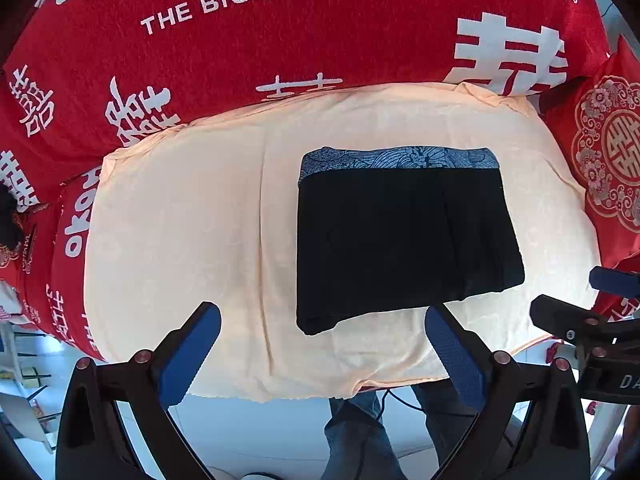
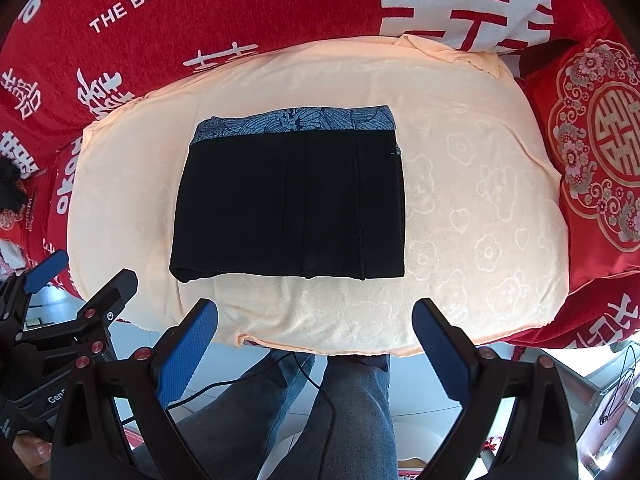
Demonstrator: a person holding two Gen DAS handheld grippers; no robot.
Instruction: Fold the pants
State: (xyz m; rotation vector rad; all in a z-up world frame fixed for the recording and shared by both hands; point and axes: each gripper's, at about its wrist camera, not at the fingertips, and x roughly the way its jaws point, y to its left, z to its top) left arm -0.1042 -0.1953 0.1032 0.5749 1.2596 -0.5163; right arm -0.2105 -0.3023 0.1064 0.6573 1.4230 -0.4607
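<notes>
Your left gripper (image 1: 322, 332) hangs with its jaws spread wide, blue pads (image 1: 188, 356) facing each other and nothing between them. Your right gripper (image 2: 316, 328) is likewise wide apart and empty, level with the left and just beside it. Your legs (image 2: 352, 412) in blue jeans stand below both grippers.

A peach towel (image 1: 192, 216) embossed with bears and flowers covers the work surface, its near edge hanging over the front. Beneath and beyond it lies a red blanket (image 1: 240, 40) printed with white characters and the words "THE BIGDAY". At far right rests a red cushion (image 2: 600, 140) bearing a floral medallion. Below the near edge, a person's legs in blue jeans (image 2: 352, 408) stand on a pale floor, crossed by a black cable (image 2: 316, 384).
</notes>
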